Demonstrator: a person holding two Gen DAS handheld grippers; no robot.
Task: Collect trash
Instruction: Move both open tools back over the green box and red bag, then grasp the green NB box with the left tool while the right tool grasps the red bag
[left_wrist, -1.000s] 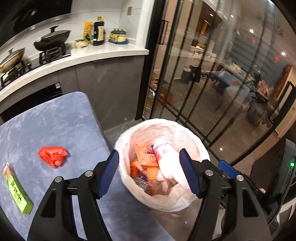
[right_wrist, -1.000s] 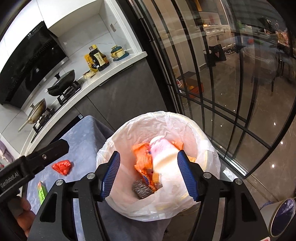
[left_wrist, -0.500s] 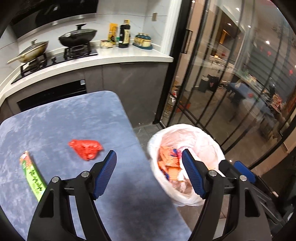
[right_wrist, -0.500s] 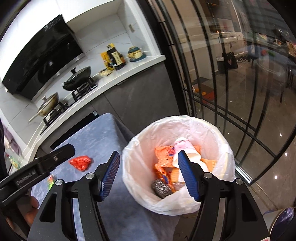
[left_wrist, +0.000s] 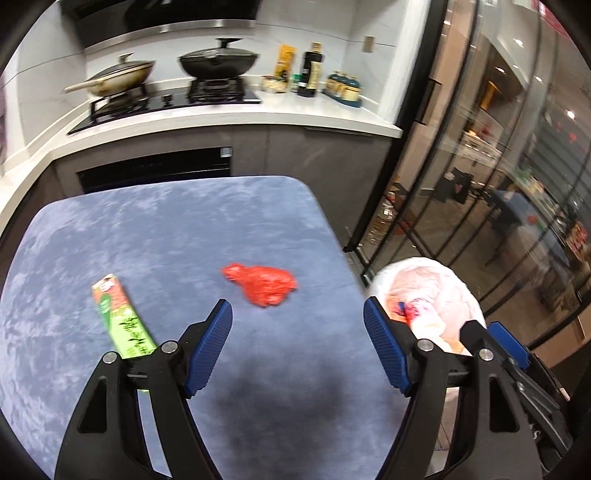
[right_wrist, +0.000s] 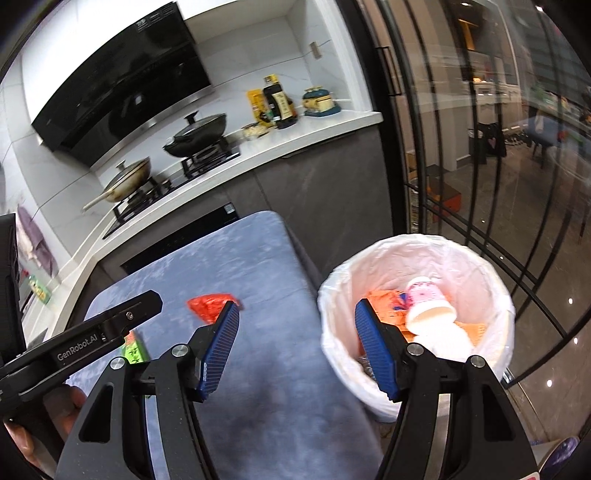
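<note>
Trash left: red wrapper (left_wrist: 263, 284) and green packet (left_wrist: 123, 320) lie left of our bin (right_wrist: 417, 258), on the blue table (left_wrist: 166, 229).
Left gripper (left_wrist: 297, 341): jaws spread, empty, facing the wrapper; we judge it next.
Right gripper (right_wrist: 297, 343): spread, empty, beside the bin.

place: home kitchen
stove: black gas hob (left_wrist: 168, 101) set in the white stone countertop (left_wrist: 332, 116)
on hob: black lidded wok (left_wrist: 218, 61), beige frying pan (left_wrist: 122, 74)
above hob: black range hood (right_wrist: 122, 85)
right of hob: dark sauce bottle (left_wrist: 310, 72)
</note>
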